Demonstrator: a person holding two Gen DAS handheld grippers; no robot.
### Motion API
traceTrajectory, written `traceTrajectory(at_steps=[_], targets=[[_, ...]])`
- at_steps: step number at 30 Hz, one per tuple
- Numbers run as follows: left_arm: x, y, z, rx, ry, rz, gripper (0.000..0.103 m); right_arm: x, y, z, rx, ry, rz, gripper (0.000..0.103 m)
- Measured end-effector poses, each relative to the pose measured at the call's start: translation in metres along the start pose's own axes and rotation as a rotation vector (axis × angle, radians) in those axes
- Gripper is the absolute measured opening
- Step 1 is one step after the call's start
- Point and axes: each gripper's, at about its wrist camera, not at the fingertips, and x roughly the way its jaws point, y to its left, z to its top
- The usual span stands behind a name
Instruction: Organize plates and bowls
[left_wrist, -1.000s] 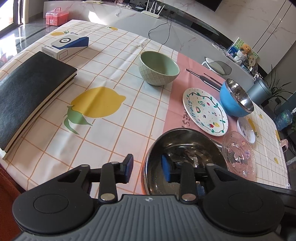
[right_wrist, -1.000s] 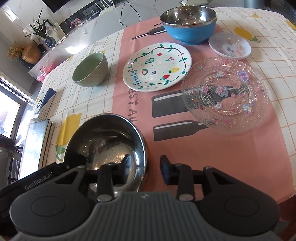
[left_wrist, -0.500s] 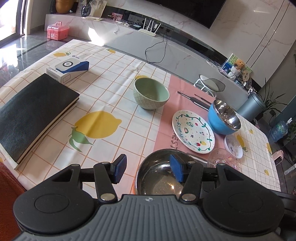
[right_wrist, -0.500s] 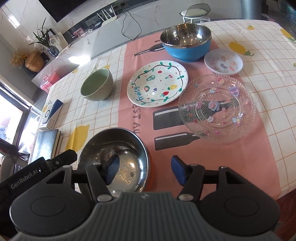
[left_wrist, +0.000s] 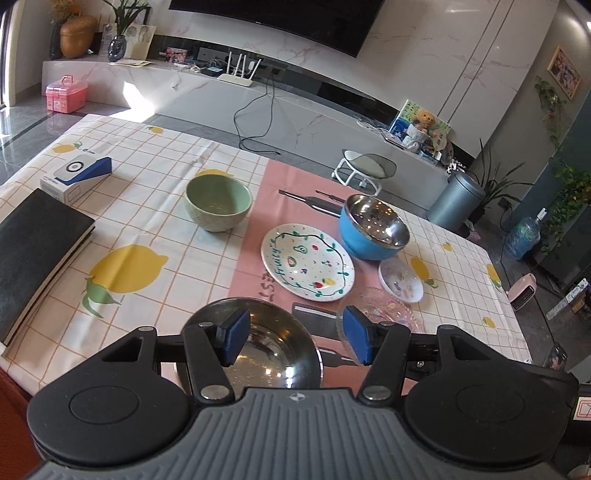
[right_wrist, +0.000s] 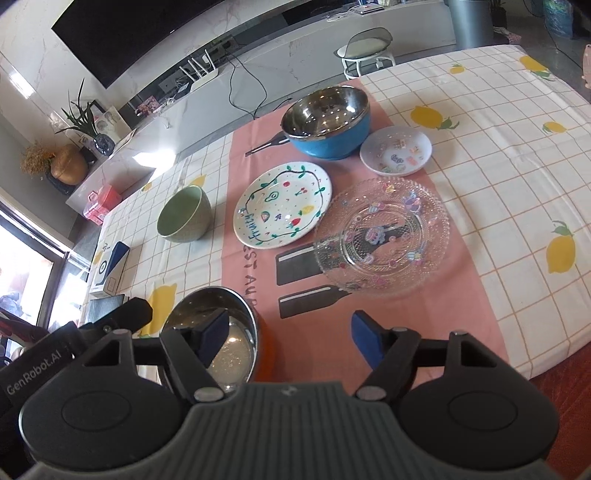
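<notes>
A steel bowl with an orange outside (left_wrist: 273, 347) (right_wrist: 221, 328) stands at the table's near edge. Beyond it are a green bowl (left_wrist: 218, 206) (right_wrist: 184, 214), a painted white plate (left_wrist: 306, 262) (right_wrist: 284, 203), a blue steel-lined bowl (left_wrist: 373, 229) (right_wrist: 328, 122), a small white saucer (left_wrist: 400, 284) (right_wrist: 397, 149) and a clear glass plate (left_wrist: 388, 310) (right_wrist: 382, 236). My left gripper (left_wrist: 295, 341) is open and empty, raised above the steel bowl. My right gripper (right_wrist: 290, 339) is open and empty, raised just right of that bowl.
A black book (left_wrist: 33, 251) and a white-and-blue box (left_wrist: 75, 177) lie at the table's left. The lemon tablecloth (left_wrist: 155, 229) has a pink printed strip. A stool (left_wrist: 365, 166), a bin (left_wrist: 456, 199) and a TV bench stand beyond the far edge.
Both grippers have risen and pulled back from the steel bowl, and their jaws have opened wider. The dishes have not moved.
</notes>
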Motion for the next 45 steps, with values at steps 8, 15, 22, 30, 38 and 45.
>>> traceTrajectory(at_steps=[8,15,22,30,38,45], targets=[[0.021,-0.032,0.014,0.021,0.05,-0.076,0.067,-0.012,-0.033,0.024,0.057,-0.061,-0.013,0.075],[0.047,-0.057,0.037,0.038,0.054,-0.087,0.067,-0.01,-0.056,0.055,0.085,-0.108,-0.035,0.076],[0.079,-0.072,0.064,0.04,0.061,-0.073,0.067,0.01,-0.074,0.091,0.104,-0.114,-0.037,0.076],[0.124,-0.076,0.09,0.063,0.103,-0.035,0.067,0.038,-0.083,0.132,0.098,-0.106,-0.038,0.076],[0.168,-0.077,0.111,0.044,0.146,-0.043,0.067,0.074,-0.081,0.167,0.074,-0.072,-0.058,0.075],[0.212,-0.075,0.121,-0.005,0.202,-0.037,0.067,0.105,-0.087,0.193,0.096,-0.057,-0.077,0.072]])
